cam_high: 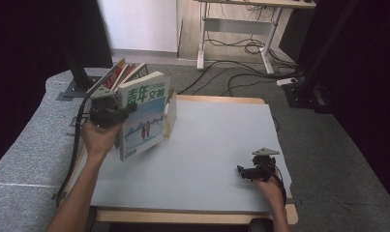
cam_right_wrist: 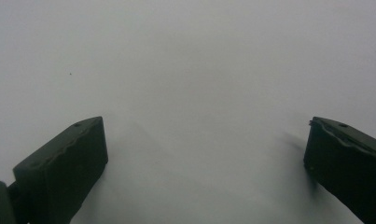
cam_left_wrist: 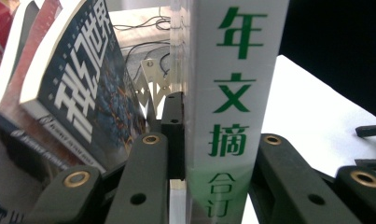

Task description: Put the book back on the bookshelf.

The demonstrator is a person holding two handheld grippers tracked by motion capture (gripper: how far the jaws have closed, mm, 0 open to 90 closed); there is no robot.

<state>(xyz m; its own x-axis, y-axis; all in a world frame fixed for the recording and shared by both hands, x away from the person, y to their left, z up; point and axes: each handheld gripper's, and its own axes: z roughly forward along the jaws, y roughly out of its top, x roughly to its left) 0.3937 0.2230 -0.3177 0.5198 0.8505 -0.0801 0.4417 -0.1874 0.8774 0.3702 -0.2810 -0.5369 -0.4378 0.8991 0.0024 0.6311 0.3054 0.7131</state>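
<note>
Taking the green-and-white book [cam_high: 143, 116] as the landmark and reading from the left: behind it and to its left, a few other books [cam_high: 122, 73] lean fanned at the far left corner of the table [cam_high: 217, 145]; in the left gripper view a dark-covered one with large white characters [cam_left_wrist: 83, 98] tilts away just left of the landmark's spine. The left hand-held gripper [cam_high: 108, 112] sits at the book's left edge, its jaws pinching the spine, one on each cover. The book looks lifted, its long axis running up and down but tilted, the top leaning back toward the row and the lower corner swung toward the person. A pale bookend [cam_high: 172, 113] stands just right of it, touching or nearly so; I cannot tell which.

The coming move seems to turn on this: the book lies straight ahead of the left hand-held gripper, already held, so the left hand is the one to carry it, and the open table lies to the book's right and nearer the person.

Well to the right of the book, near the table's near right corner, the right hand-held gripper [cam_high: 254, 170] rests low with its jaws spread wide and nothing between them, pointing leftward over bare table.
</note>
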